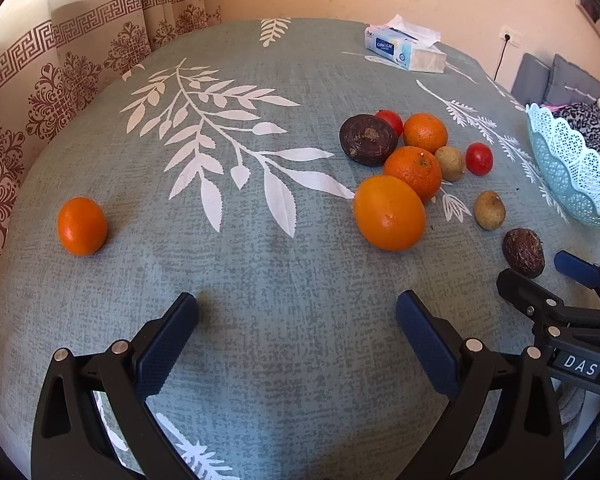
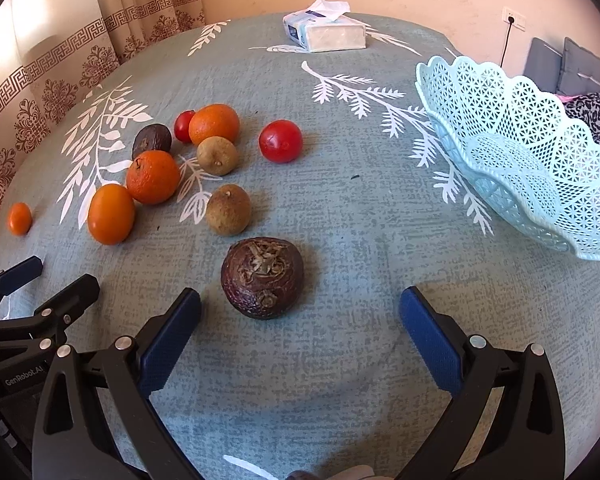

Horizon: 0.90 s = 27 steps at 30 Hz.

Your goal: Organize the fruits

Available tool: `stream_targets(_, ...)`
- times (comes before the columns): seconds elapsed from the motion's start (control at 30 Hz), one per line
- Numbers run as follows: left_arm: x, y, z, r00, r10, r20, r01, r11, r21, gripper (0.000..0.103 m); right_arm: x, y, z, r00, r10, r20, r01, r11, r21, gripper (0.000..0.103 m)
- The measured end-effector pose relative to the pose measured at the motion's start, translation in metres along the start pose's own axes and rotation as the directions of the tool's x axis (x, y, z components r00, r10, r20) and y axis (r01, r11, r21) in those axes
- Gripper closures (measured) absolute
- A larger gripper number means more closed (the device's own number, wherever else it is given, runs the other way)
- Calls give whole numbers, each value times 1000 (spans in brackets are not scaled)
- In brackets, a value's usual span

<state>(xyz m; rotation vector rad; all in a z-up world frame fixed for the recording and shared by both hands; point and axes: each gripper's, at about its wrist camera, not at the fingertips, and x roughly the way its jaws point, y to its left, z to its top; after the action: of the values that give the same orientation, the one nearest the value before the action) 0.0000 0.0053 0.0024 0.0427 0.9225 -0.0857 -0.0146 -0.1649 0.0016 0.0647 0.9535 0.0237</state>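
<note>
Right wrist view: right gripper (image 2: 300,304) over the leaf-printed tablecloth (image 2: 340,360), its blue-padded jaws spread wide and holding nothing. Just ahead of the fingertips, nearer the left-hand one, lies a dark wrinkled fruit (image 2: 262,277), untouched by either pad. Beyond it sits a brown longan-like fruit (image 2: 228,209), then a second one (image 2: 217,155). Ahead and to the left, a smooth orange (image 2: 111,213) touches a dimpled mandarin (image 2: 153,176); farther off, a dark avocado-like fruit (image 2: 151,140), another mandarin (image 2: 214,123) and a small red tomato (image 2: 183,125) sit close together. A larger tomato (image 2: 281,141) stands apart, ahead of the jaws. Far left, a lone small orange (image 2: 19,218) rests by itself. Ahead and to the right, the pale blue lattice basket (image 2: 512,152) stands with no fruit seen inside. Farthest ahead is a tissue pack (image 2: 326,32) near the wall.

Left wrist view: left gripper (image 1: 298,308), jaws likewise wide apart and holding nothing, above bare cloth. The lone small orange (image 1: 82,226) lies ahead to its left; the fruit cluster, led by the smooth orange (image 1: 389,213), lies ahead to its right, and the right gripper (image 1: 540,280) enters at the right edge beside the dark wrinkled fruit (image 1: 523,253).
</note>
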Motion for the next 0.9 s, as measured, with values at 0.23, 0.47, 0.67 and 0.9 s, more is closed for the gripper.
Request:
stream_targets(0.23,-6,7,0,999,-27,33,28,999,-31,5,0,1,0,1000,-2,-2,2,1000,-8,2)
stream_targets(0.47,-17,11,2,996,-2,86,5,999,-35,5,-4,0,0,999,45,15,-44,999,-8,2)
stream_targets(0.67,-29,20,6,983,90,163,-88,996,-23,5,-15,0,0,995,78,62,-77,997,-18,2)
stream_targets(0.9,-35,57,15,960,197,197,-181,979,-94,5,-26,9,0,989,94,112,-86,994,-70,2)
